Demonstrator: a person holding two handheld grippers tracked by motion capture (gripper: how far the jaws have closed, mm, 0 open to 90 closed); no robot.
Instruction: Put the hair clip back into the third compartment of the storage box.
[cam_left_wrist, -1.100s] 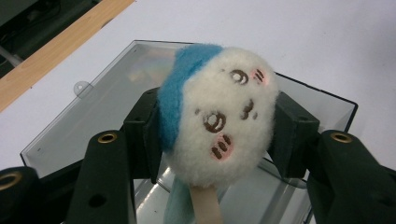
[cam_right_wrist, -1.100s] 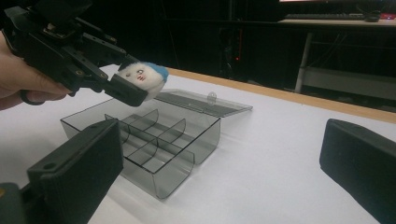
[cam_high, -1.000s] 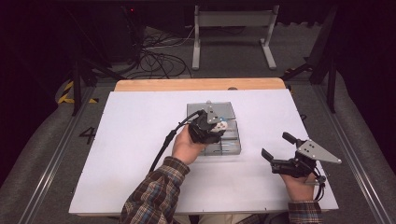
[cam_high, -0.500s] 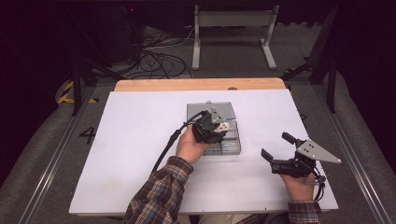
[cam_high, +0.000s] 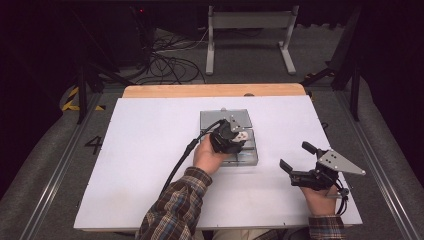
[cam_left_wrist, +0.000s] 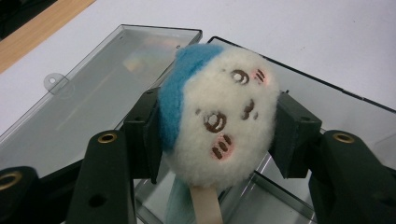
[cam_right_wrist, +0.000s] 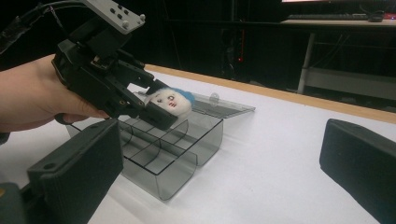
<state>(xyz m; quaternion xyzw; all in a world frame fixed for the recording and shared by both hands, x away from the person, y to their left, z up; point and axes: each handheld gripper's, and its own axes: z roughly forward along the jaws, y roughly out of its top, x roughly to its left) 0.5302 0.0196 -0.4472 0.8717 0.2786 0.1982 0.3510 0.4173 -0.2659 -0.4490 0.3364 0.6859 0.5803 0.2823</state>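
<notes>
left gripper clamped on plush toy, centre frame, above open compartment box. right gripper apart, lower right. risk judged: toy snagging on divider, tipping box.

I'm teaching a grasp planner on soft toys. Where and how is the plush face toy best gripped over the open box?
Grip the plush across its round head, one pad on the blue side, one on the cream side, as the left hand-held gripper does. Come from above the box, jaws pointing down. The head is wide and soft, so it probably squashes and holds; the thin tag below gives little purchase.
</notes>
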